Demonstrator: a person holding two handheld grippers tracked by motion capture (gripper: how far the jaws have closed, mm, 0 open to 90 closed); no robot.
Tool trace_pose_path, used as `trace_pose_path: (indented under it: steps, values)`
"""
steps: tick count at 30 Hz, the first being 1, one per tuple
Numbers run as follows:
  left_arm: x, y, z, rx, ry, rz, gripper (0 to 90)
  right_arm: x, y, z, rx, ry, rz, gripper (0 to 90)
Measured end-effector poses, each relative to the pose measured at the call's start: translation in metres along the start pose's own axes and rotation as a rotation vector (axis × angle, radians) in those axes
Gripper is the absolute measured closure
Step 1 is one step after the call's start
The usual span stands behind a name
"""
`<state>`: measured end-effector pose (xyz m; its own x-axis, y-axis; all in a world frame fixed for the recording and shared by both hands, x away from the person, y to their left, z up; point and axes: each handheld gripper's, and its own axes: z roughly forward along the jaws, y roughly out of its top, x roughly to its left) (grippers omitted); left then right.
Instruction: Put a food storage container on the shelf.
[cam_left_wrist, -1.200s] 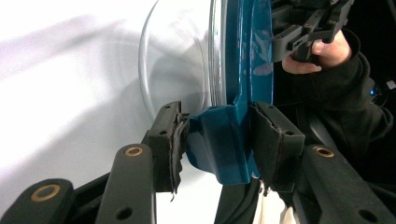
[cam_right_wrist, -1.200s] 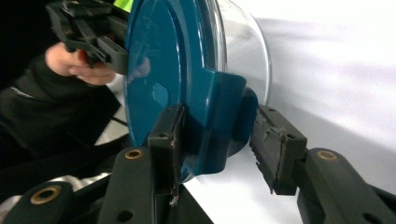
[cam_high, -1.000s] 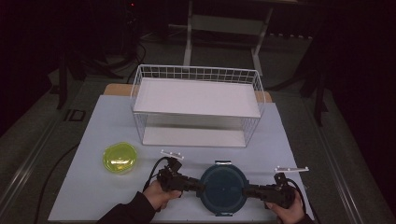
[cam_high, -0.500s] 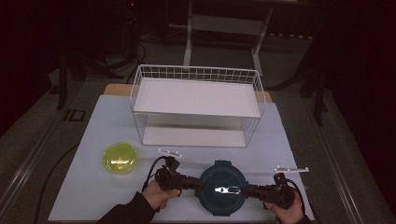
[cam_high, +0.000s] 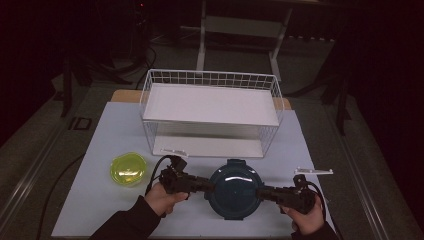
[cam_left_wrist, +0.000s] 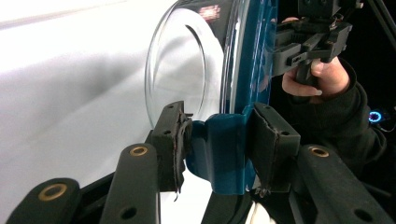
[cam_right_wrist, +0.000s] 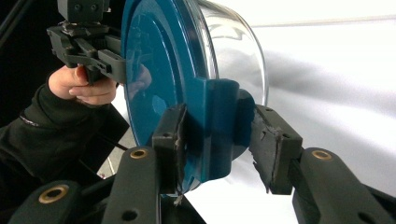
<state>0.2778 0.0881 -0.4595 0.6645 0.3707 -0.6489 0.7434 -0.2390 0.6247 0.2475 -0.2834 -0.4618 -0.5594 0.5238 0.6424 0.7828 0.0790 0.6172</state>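
Observation:
A round glass container with a teal lid (cam_high: 234, 189) is at the near middle of the white table, held between both grippers. My left gripper (cam_high: 206, 186) is shut on the lid's left clip tab (cam_left_wrist: 223, 154), and the clear glass bowl (cam_left_wrist: 187, 79) bulges beyond it. My right gripper (cam_high: 264, 193) is shut on the opposite clip tab (cam_right_wrist: 219, 130), with the lid's top face (cam_right_wrist: 154, 79) towards the camera. Each gripper view also has the other hand and its gripper at the far side of the container.
A white wire basket (cam_high: 210, 107) with a shelf stands across the middle of the table behind the container. A small yellow-green lidded bowl (cam_high: 128, 169) sits to the left of my left hand. The table (cam_high: 100, 135) drops off to a dark floor all round.
The container, gripped on both sides, has shifted slightly away from the person and looks a little larger. Both hands moved with it.

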Motion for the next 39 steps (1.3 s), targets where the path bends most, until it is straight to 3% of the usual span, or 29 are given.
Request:
trace_pose_path:
  steps: [7,16,24,29,39]
  values:
    - [-0.003,0.009,-0.013,-0.022,0.006,0.009,57.6,0.009,0.015,0.002,-0.006,0.004,-0.021,56.8]
    - [-0.007,0.028,-0.032,-0.058,0.031,0.023,57.5,0.021,0.049,0.006,-0.025,-0.001,-0.061,56.6]
    - [-0.017,0.053,-0.052,-0.101,0.059,0.043,57.5,0.034,0.085,0.004,-0.058,0.004,-0.093,56.6]
    - [-0.027,0.077,-0.069,-0.139,0.085,0.073,57.5,0.045,0.112,0.001,-0.082,0.013,-0.116,56.5]
    - [-0.03,0.114,-0.087,-0.156,0.104,0.081,57.5,0.054,0.159,0.0,-0.108,0.016,-0.128,56.5]
